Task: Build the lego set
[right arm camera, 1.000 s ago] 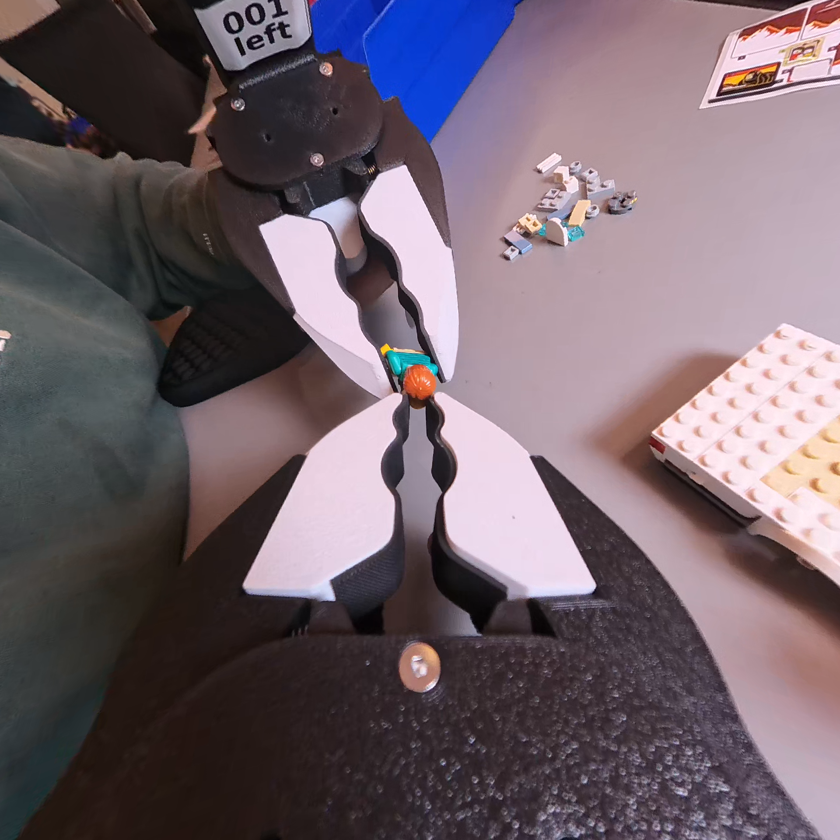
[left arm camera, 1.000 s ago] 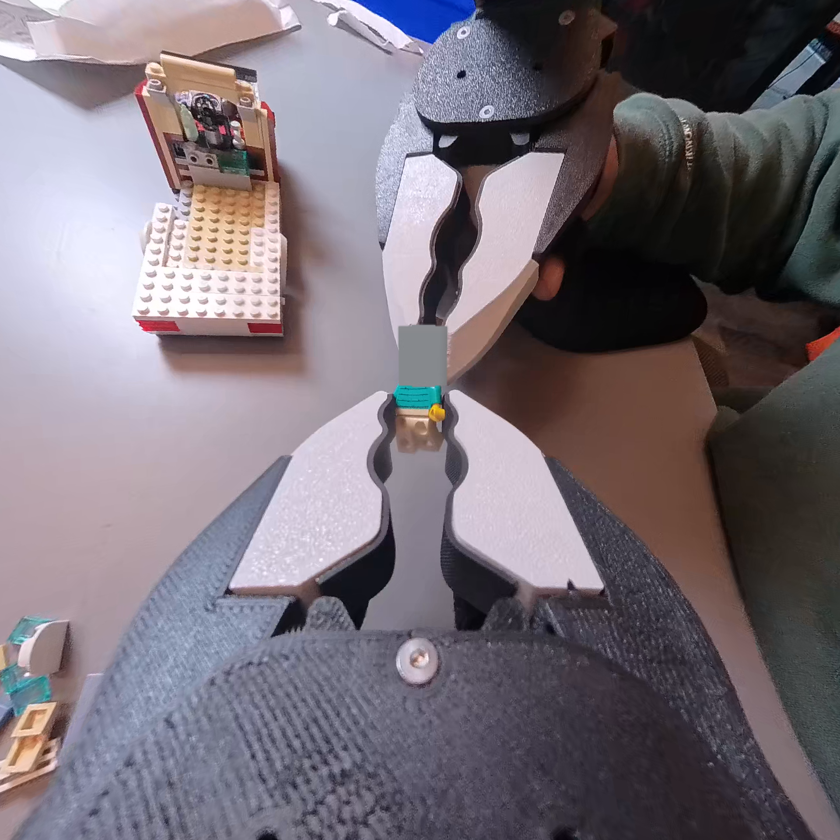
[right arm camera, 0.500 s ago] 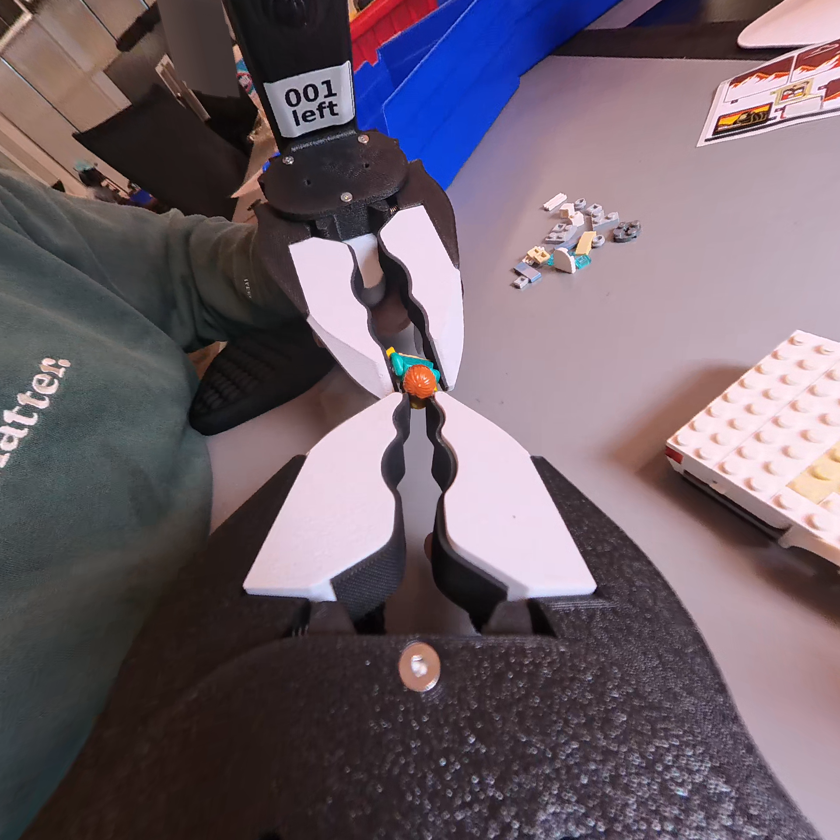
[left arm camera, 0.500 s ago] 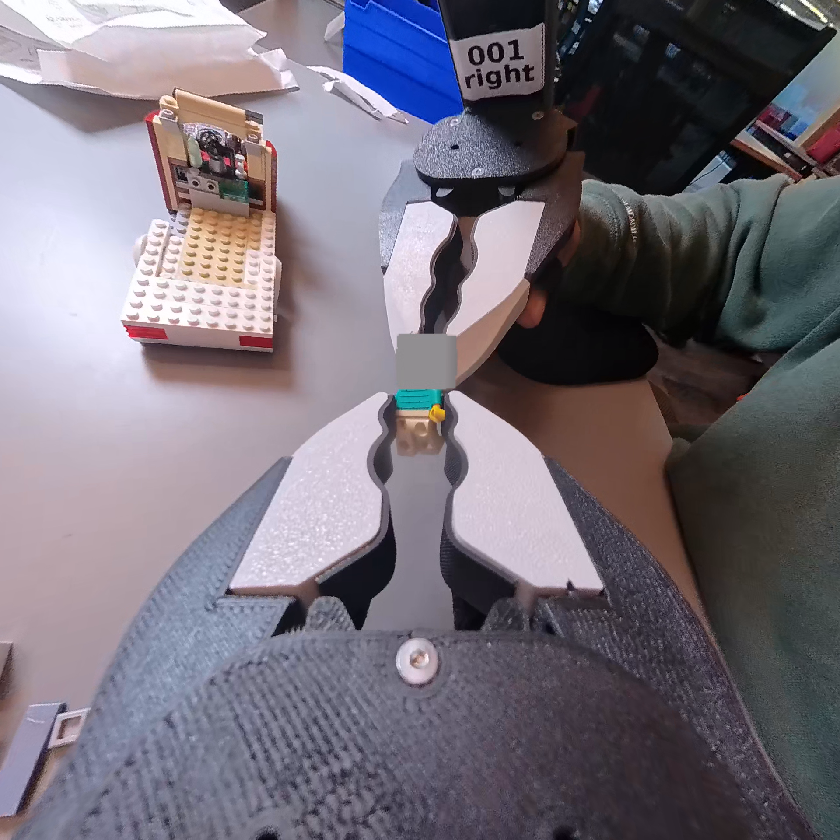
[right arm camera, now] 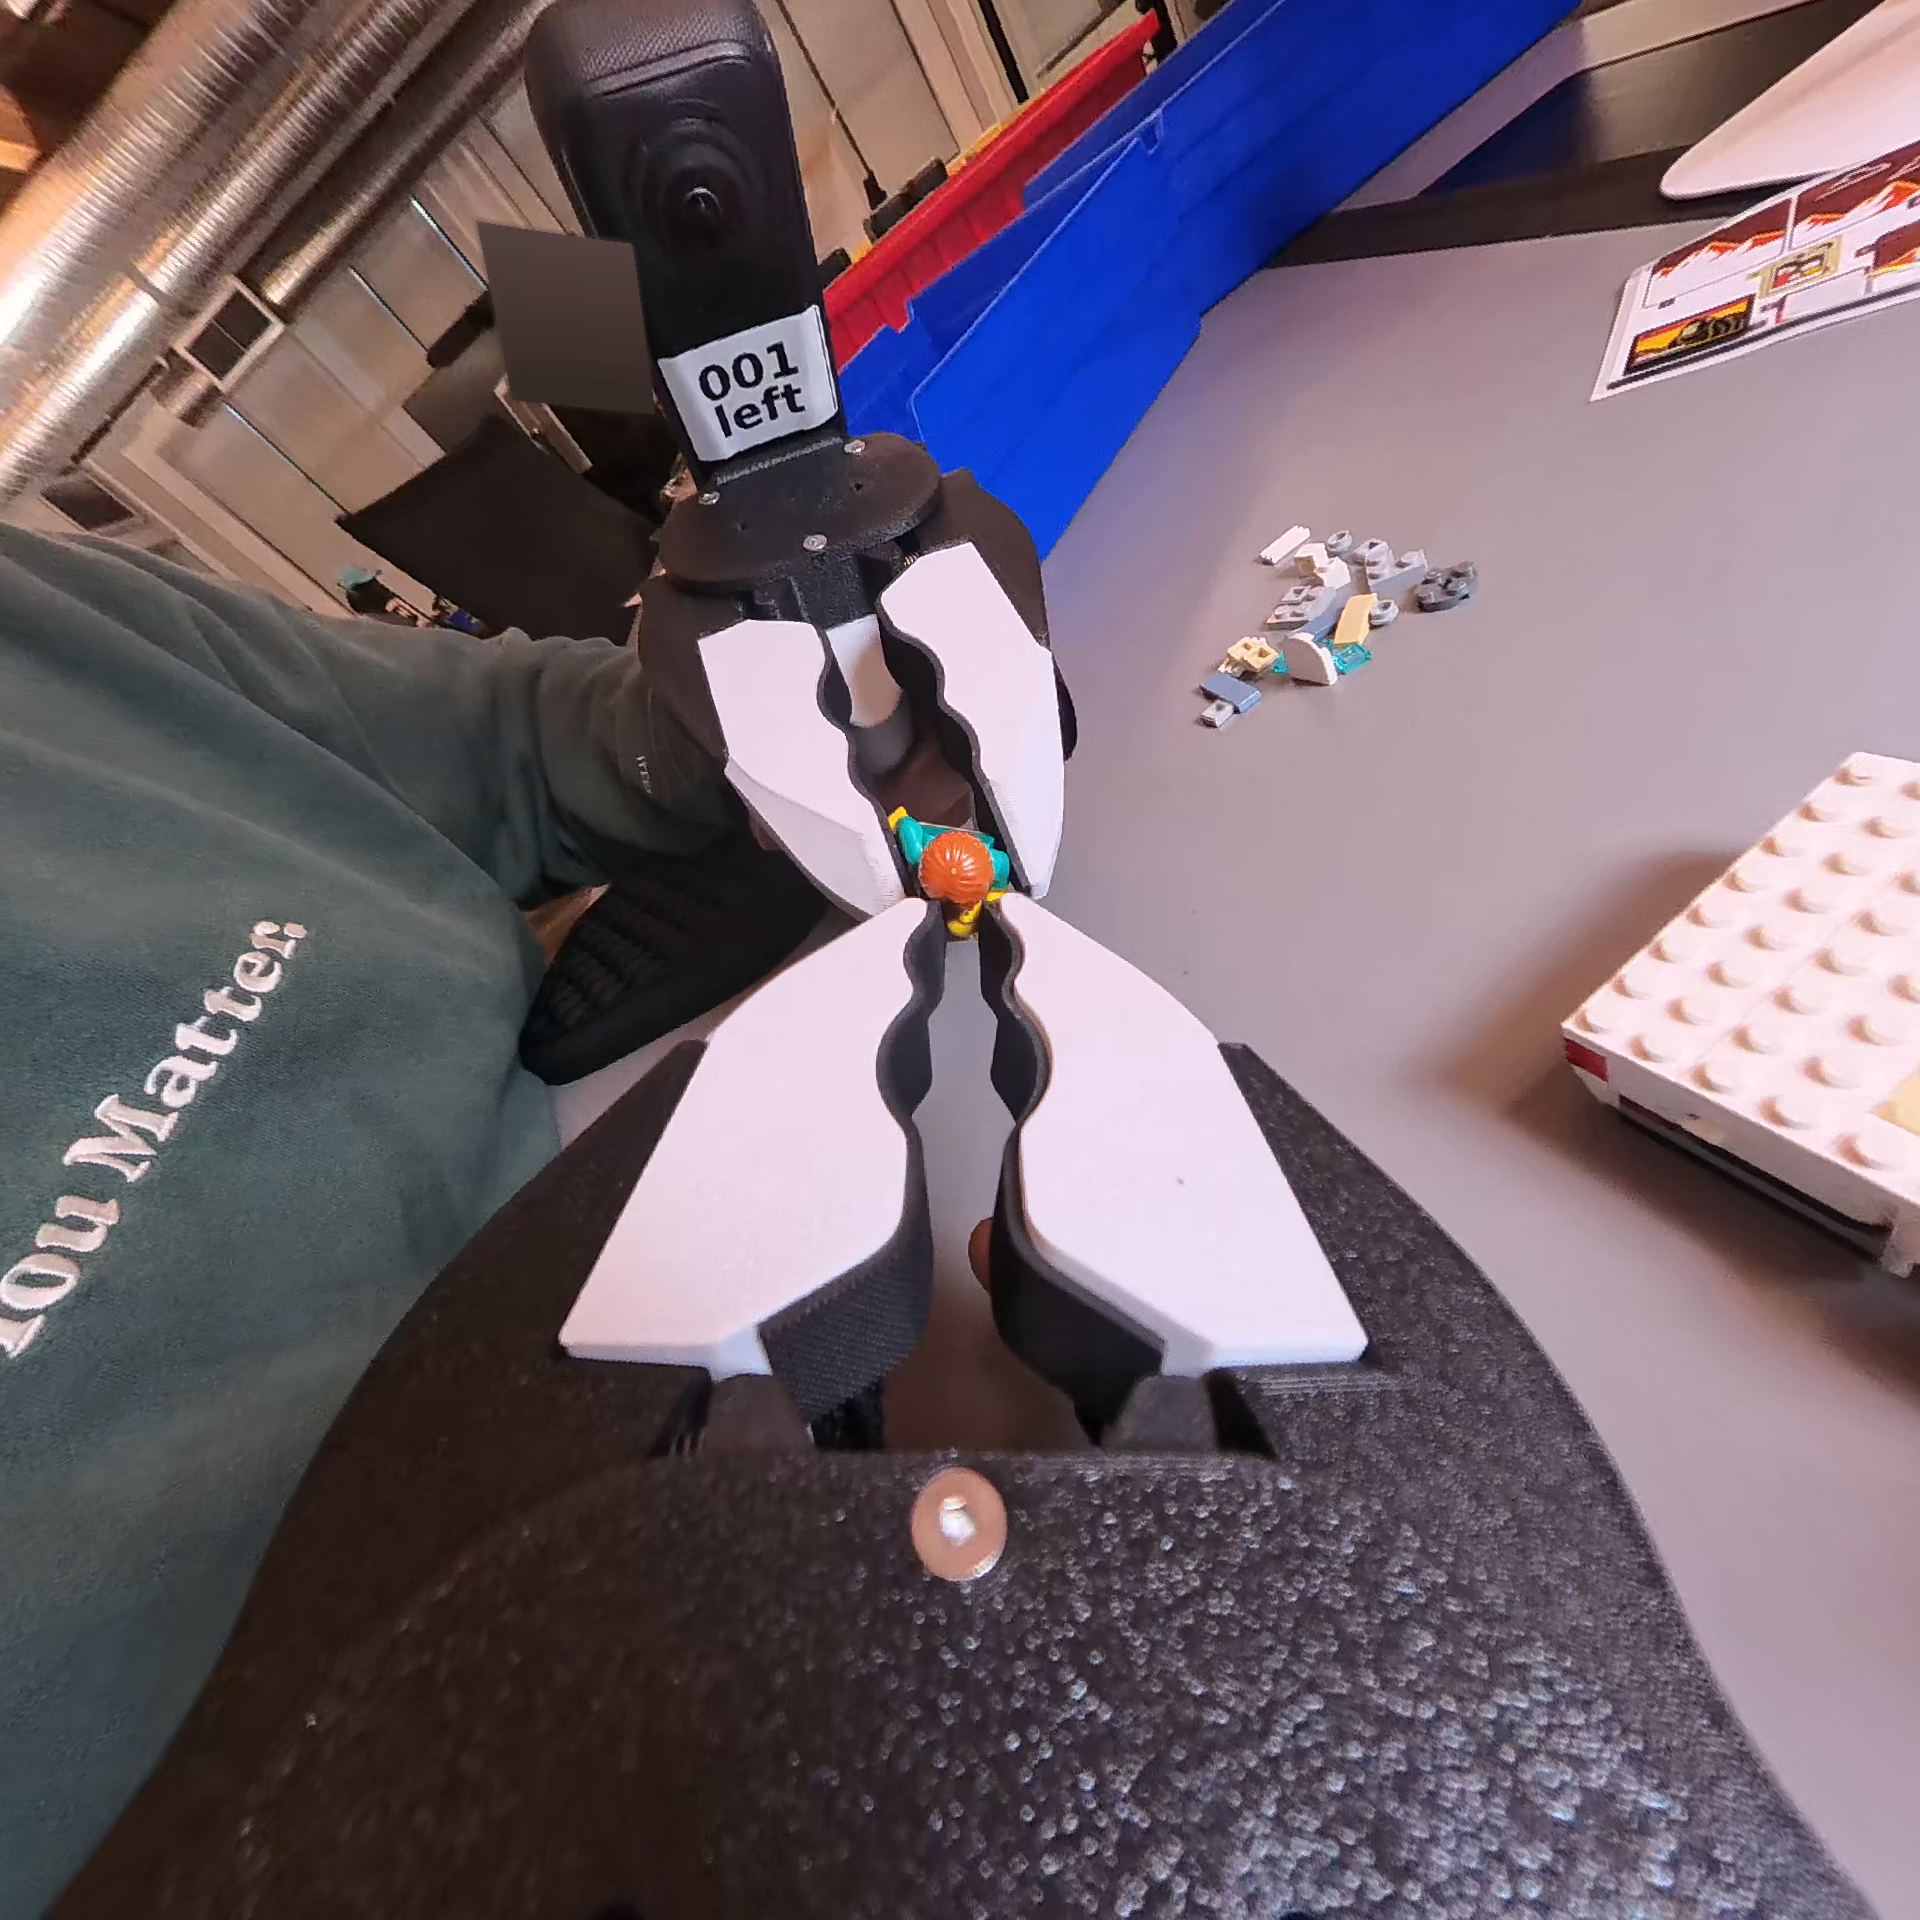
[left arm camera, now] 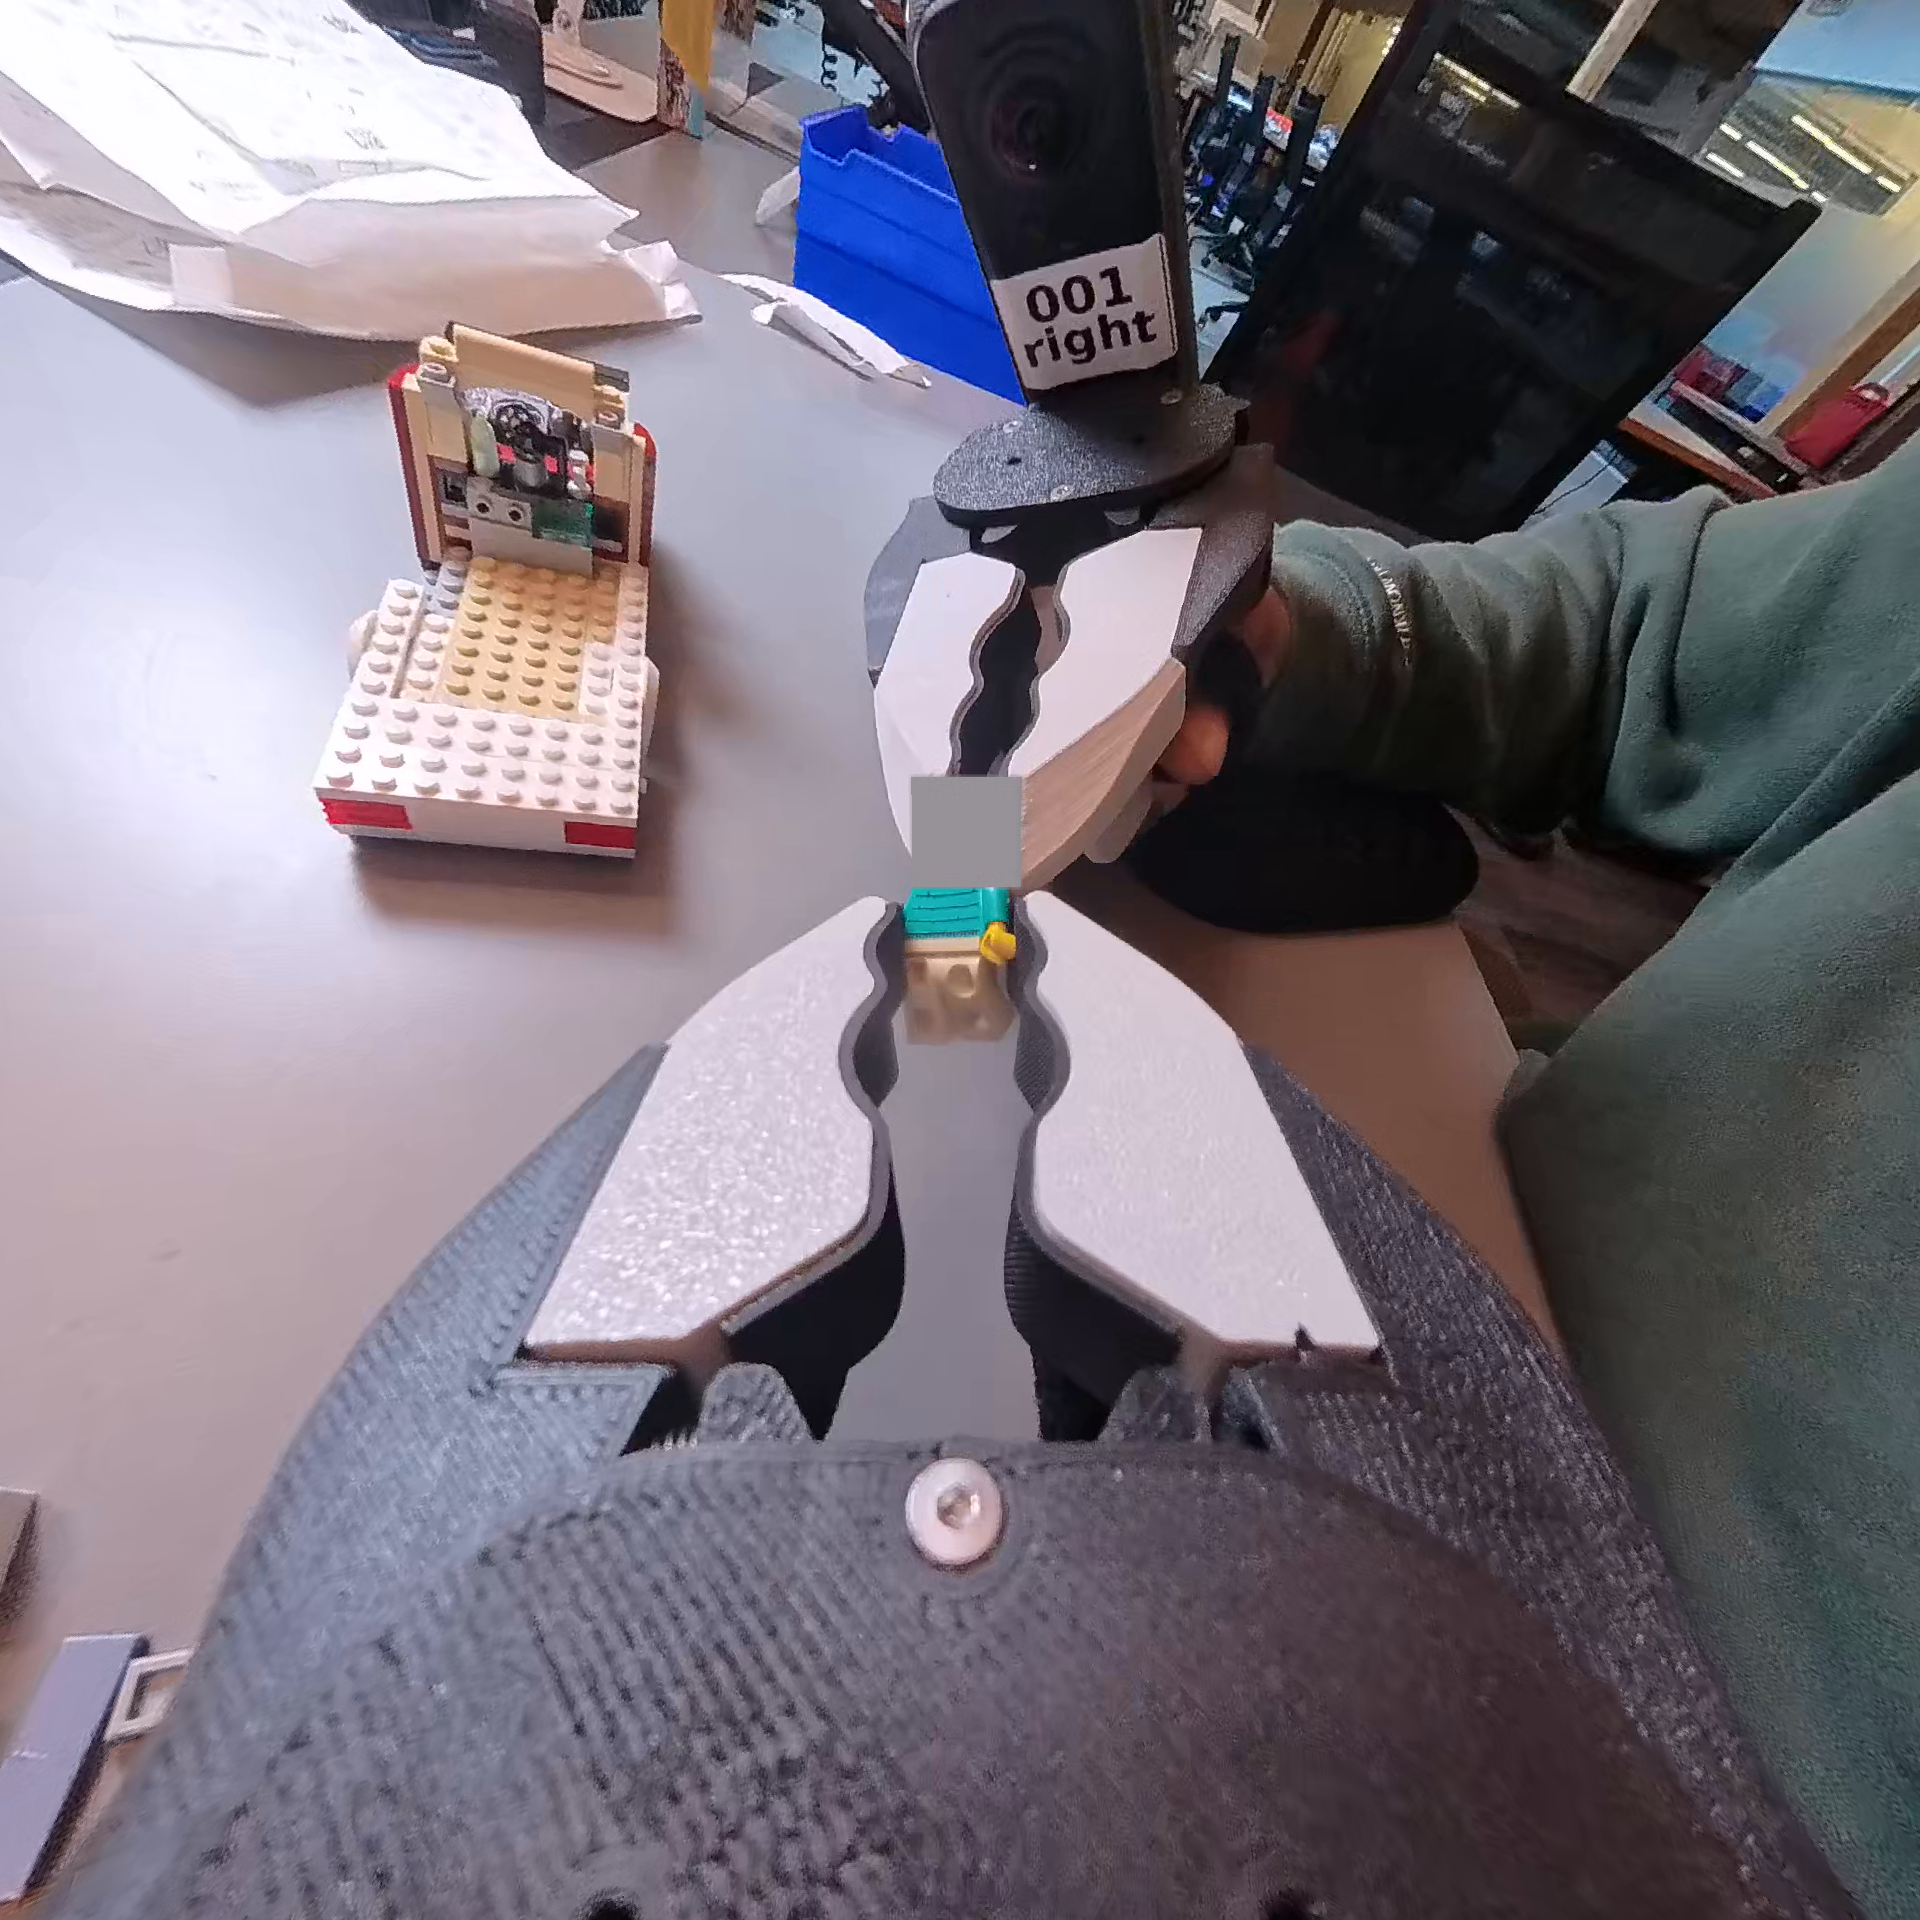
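We hold a small lego figure (left arm camera: 954, 940) up in the air between our two tools, above the grey tabletop (left arm camera: 208, 1039). Our left tool (left arm camera: 954, 935) is closed on the figure's teal body and tan legs. Our right tool (right arm camera: 961, 914) is pinched shut on the figure's head end, just under its orange hair (right arm camera: 954, 868). The two tools meet tip to tip, with the figure in the middle. A little yellow hand sticks out on one side of the figure.

The half-built lego model (left arm camera: 499, 675) sits on the tabletop, well away to the left in the left wrist view. It has a white and tan floor full of studs, red bits on its front edge, and a tall tan wall at the back.

In the right wrist view a small pile of loose pieces (right arm camera: 1330, 623) lies farther off on the tabletop. A sticker sheet (right arm camera: 1766, 281) lies beyond them. A blue bin (left arm camera: 883, 260) stands at the far edge, and white paper (left arm camera: 291, 177) lies near it.

We wear green sleeves (left arm camera: 1558, 665).
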Tool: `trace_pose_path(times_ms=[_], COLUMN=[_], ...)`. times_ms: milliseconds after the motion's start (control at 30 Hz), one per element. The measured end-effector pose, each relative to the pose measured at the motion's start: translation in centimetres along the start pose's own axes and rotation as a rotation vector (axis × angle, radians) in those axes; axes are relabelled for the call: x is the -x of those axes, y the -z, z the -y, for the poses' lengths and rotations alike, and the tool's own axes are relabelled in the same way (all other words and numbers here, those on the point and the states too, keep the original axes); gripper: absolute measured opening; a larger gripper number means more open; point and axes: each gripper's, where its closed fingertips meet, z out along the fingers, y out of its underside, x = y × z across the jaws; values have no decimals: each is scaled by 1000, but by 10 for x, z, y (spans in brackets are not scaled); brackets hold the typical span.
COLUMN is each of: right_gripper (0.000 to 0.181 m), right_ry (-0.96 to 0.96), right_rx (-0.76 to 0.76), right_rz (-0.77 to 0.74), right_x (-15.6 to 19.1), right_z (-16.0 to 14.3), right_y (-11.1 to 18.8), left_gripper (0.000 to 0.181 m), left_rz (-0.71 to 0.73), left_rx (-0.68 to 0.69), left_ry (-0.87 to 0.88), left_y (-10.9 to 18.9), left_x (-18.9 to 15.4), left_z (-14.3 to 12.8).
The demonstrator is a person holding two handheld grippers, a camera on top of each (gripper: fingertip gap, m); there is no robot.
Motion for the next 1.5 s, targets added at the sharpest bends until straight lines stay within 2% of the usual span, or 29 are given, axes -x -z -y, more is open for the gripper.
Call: trace_pose_path(times_ms=[167,400,900,1100,1267,1500], right_gripper=[7,7,7,8,8,8], right_ry=[16,185,208,384,488,409], right_rx=[-33,-69,-87,-104,-79,-79], right_rz=[13,19,5,-51,-144,-131], right_x=[3,18,21,25,22,23], right_z=[4,21,19,32,34,38], right_y=[1,6,6,7,8,8], left_gripper=[19,19,19,19,20,20], left_rz=[-46,-232,-262,-354,-371,-414], left_rx=[-31,-152,-169,-246,-270,-314], left_ry=[57,239,300,411,500,579], left_y=[1,7,6,11,11,12], left_x=[-3,-15,-16,-19,-15,-14], left_z=[4,22,22,35,36,39])
